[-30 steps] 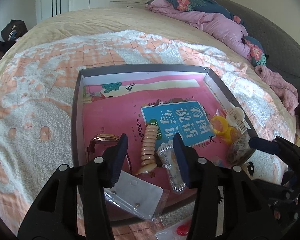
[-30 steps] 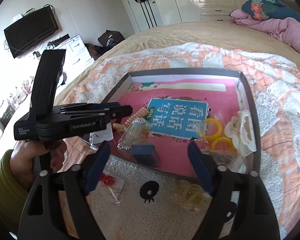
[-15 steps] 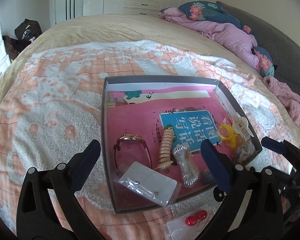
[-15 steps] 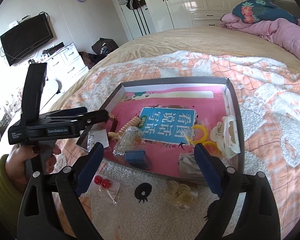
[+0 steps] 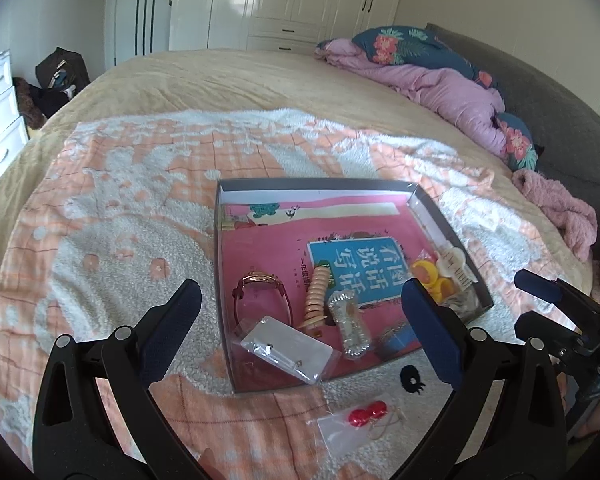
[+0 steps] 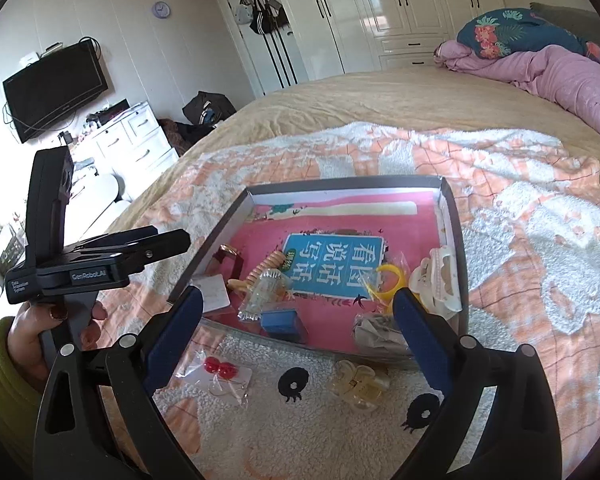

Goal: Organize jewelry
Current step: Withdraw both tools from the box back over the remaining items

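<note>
A grey-walled tray [image 5: 312,185] [image 6: 340,182] lined with a pink book lies on the blanket. It holds a watch [image 5: 260,294], a beige bead bracelet [image 5: 316,300], a clear packet [image 5: 350,328], an earring card [image 5: 284,346], yellow rings [image 6: 388,278], a white hair clip [image 6: 436,280] and a blue box [image 6: 280,320]. My left gripper [image 5: 300,292] hangs open above the tray's near left corner, holding nothing. My right gripper [image 6: 298,300] is over the near edge, its jaws opening, nothing between them. A bag of red earrings [image 6: 220,368] and a clear yellowish clip [image 6: 358,384] lie outside the tray.
The orange and white blanket [image 5: 120,220] covers a beige bed. A purple quilt [image 5: 440,84] and floral pillows are piled at the far right. A hand in a green sleeve [image 6: 4,380] holds the left gripper. White drawers [image 6: 132,136] and wardrobes stand beyond the bed.
My left gripper's jaws have spread wide and it has pulled back and up from the bracelet and clear packet, which stay in the tray. The right gripper has widened and risen a little.
</note>
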